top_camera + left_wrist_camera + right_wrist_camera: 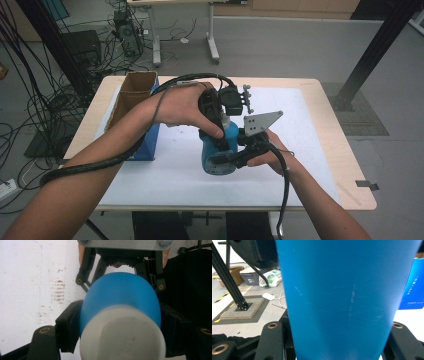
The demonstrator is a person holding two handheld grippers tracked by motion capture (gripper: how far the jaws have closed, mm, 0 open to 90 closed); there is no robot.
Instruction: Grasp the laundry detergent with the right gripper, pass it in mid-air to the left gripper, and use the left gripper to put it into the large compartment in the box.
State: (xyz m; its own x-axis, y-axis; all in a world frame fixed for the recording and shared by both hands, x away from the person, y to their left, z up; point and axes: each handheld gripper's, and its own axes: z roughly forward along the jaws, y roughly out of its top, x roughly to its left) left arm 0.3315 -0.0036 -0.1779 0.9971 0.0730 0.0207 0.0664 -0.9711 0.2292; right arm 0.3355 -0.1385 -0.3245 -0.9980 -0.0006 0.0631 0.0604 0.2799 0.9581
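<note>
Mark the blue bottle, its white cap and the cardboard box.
blue bottle (342, 302), right gripper view, middle of its body.
white cap (122, 335), left gripper view, cap top.
cardboard box (131, 95), high view, brown inner flap.

bottle mid-table, box at its left

blue bottle: 1 | white cap: 1 | hand-held grippers: 2, left, right | cardboard box: 1

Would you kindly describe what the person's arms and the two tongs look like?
Both forearms are bare, with no sleeves in view. The left tongs and right tongs are black with brass-coloured pivot pins; each trails a thick black cable, and the right carries a grey three-cornered plate.
</note>
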